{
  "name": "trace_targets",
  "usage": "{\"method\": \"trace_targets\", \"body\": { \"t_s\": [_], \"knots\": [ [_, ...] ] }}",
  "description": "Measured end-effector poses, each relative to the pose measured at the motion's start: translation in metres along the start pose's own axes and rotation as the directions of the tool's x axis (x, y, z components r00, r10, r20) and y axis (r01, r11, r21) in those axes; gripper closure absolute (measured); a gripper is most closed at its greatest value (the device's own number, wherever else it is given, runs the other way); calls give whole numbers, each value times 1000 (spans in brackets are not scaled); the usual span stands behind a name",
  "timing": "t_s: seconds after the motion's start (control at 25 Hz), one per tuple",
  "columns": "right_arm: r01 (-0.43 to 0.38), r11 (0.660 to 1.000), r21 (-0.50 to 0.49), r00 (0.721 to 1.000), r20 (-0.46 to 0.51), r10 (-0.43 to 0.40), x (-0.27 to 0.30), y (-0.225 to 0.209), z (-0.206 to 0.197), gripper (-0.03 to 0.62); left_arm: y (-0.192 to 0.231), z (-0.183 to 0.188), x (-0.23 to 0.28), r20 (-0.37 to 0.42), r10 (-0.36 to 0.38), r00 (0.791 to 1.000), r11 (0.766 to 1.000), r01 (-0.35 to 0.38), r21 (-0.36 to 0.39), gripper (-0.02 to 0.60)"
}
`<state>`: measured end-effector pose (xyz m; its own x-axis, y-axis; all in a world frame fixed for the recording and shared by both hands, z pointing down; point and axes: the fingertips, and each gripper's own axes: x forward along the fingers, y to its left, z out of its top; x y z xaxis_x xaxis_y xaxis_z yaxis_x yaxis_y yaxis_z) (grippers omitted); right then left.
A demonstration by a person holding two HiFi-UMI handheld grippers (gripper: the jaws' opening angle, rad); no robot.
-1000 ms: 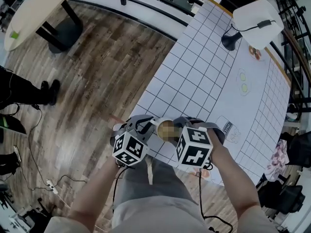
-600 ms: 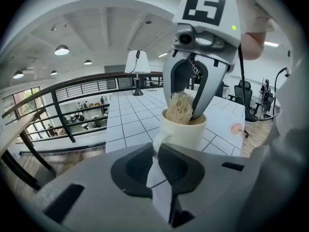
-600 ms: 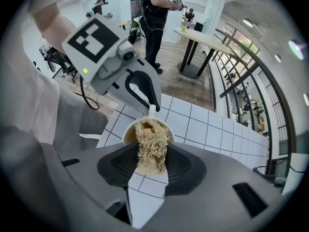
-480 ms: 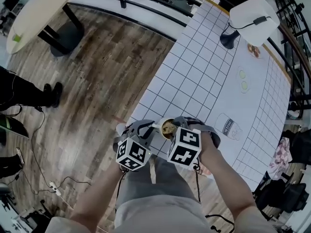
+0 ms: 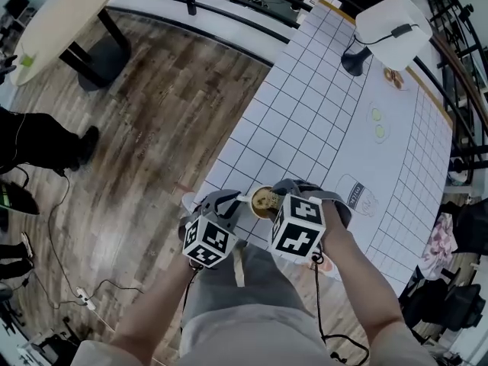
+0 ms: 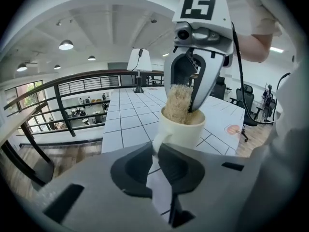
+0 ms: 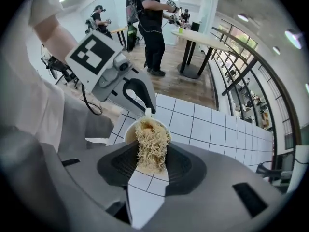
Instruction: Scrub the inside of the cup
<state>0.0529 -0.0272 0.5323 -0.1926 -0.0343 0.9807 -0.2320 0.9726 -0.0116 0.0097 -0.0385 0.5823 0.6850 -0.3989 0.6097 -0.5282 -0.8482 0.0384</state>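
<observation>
A white cup (image 5: pixel 261 202) stands at the near edge of the gridded white table (image 5: pixel 320 113). My left gripper (image 5: pixel 235 201) is shut on the cup's handle; in the left gripper view the handle (image 6: pixel 157 146) sits pinched between the dark pads, with the cup (image 6: pixel 182 130) just beyond. My right gripper (image 5: pixel 276 201) points steeply down over the cup and is shut on a tan fibrous scrubber (image 7: pixel 150 146). The scrubber's lower end is inside the cup (image 7: pixel 129 130), and from the left gripper view the scrubber (image 6: pixel 178 103) rises out of the rim under the right gripper (image 6: pixel 188 98).
A white lamp (image 5: pixel 393 21) with a black base (image 5: pixel 354 61) stands at the table's far end. Printed pictures mark the table, among them a milk carton (image 5: pixel 357 195). A round table (image 5: pixel 61 14) and a standing person (image 5: pixel 30 139) are on the wooden floor at left.
The right gripper has twisted slightly over the cup with the scrubber still in it. The left gripper and the cup stay at the table's near edge.
</observation>
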Motion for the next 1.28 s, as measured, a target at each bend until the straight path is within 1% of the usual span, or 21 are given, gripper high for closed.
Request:
{"method": "trace_targets", "body": {
  "t_s": [0.08, 0.16, 0.24, 0.36, 0.44, 0.48, 0.56, 0.64, 0.68, 0.76, 0.84, 0.88, 1.0, 1.04, 1.16, 1.2, 1.28],
  "knots": [
    [29, 999, -29, 999, -34, -30, 12, 5, -1, 447, -1, 0, -1, 3, 6, 1000, 1000, -6, 10, 535],
    [36, 999, -29, 998, -46, -37, 20, 7, 2, 448, -1, 0, -1, 5, 12, 1000, 1000, -12, 13, 535],
    [-4, 1000, -17, 999, -54, 3, 19, 11, 3, 450, 0, 0, 0, 4, 16, 1000, 1000, -16, 8, 535],
    [-110, 993, -30, 993, -35, 109, 0, 31, 9, 450, -1, -2, 4, -1, 9, 1000, 1000, -9, -22, 537],
    [-135, 990, -36, 991, -5, 135, -13, 41, 12, 449, -1, -2, 5, -1, 6, 1000, 999, -7, -48, 540],
    [-128, 991, -28, 992, 14, 128, -18, 42, 12, 448, 0, -2, 5, -3, 7, 1000, 998, -7, -56, 540],
    [-90, 996, 19, 994, 58, 88, -24, 36, 9, 448, -1, -2, 5, -9, 5, 1000, 998, -6, -57, 540],
    [-58, 993, 103, 992, 122, 45, -30, 26, 2, 448, -4, -1, 5, -22, 0, 1000, 999, -1, -37, 538],
    [-54, 987, 153, 986, 163, 29, -34, 23, -1, 447, -5, -1, 4, -32, -1, 1000, 1000, 0, -29, 538],
    [-66, 964, 256, 968, 252, 0, -44, 19, -7, 447, -8, -1, 1, -43, -7, 999, 999, 5, -46, 536],
    [-79, 941, 329, 943, 332, -37, -54, 18, -11, 447, -9, 0, -5, -32, -14, 999, 997, 11, -81, 526],
    [-86, 933, 349, 925, 377, -56, -59, 18, -10, 446, -9, 1, -9, -25, -15, 1000, 996, 12, -91, 520],
    [-127, 913, 389, 850, 517, -102, -76, 18, -7, 444, -9, 8, -22, 1, -8, 1000, 995, 8, -101, 514],
    [-135, 905, 404, 832, 542, -118, -81, 19, -7, 444, -9, 13, -27, 17, -1, 1000, 995, 3, -102, 514],
    [-101, 895, 435, 810, 558, -180, -92, 18, -10, 443, -2, 30, -43, 59, 27, 998, 995, -21, -101, 514],
    [-94, 891, 444, 798, 569, -200, -97, 18, -10, 442, 0, 37, -49, 74, 38, 997, 994, -30, -106, 514],
    [-103, 876, 471, 755, 610, -239, -110, 16, -6, 442, 6, 55, -64, 113, 61, 992, 992, -48, -113, 514]
  ]
}}
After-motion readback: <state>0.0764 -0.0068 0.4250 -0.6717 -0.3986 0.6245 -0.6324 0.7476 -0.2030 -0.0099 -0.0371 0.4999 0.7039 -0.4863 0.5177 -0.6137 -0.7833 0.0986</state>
